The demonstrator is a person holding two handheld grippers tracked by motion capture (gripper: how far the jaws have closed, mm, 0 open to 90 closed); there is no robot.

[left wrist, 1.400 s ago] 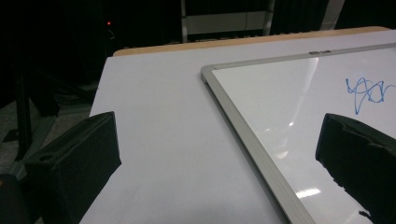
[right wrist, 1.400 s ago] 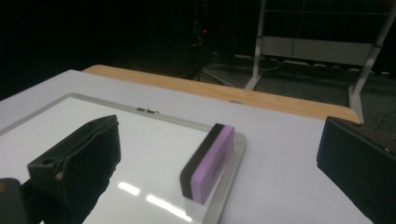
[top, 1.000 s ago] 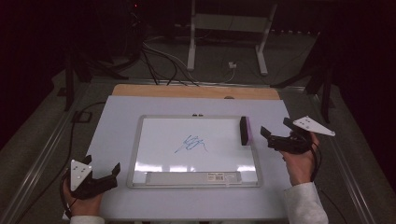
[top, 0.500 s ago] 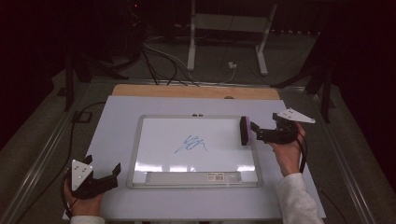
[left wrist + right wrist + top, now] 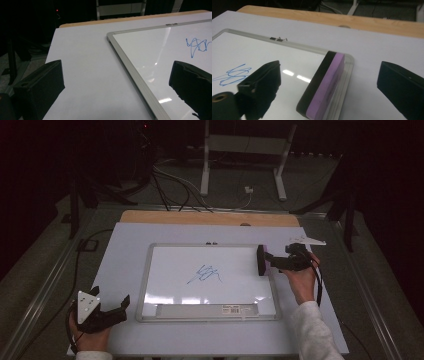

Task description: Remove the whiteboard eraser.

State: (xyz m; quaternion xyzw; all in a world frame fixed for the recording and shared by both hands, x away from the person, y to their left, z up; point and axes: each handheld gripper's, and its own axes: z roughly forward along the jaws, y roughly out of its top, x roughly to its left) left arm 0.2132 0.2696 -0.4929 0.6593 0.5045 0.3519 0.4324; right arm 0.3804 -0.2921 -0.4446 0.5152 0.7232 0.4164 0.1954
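A white whiteboard (image 5: 230,287) lies flat in the middle of the table, with a blue scribble (image 5: 205,273) near its centre. A black and purple eraser (image 5: 261,260) stands on edge at the board's right rim. My right gripper (image 5: 269,262) reaches in from the right. In the right gripper view the eraser (image 5: 324,85) stands between the jaws of this gripper (image 5: 330,68), with a gap on each side. These jaws have just been closing but do not touch it. My left gripper (image 5: 111,296) rests open at the table's front left, empty, beside the board's left rim (image 5: 130,67).
A white sheet (image 5: 125,255) covers the table, with a bare wooden strip (image 5: 210,217) along the far edge. A small clip (image 5: 210,243) sits on the board's top rim and a label strip (image 5: 240,309) on its bottom tray. Cables and a metal stand (image 5: 240,150) lie beyond the table.
My right gripper has moved left and down to the eraser at the board's right rim, and its jaws now stand on either side of it. The left gripper has stayed put.
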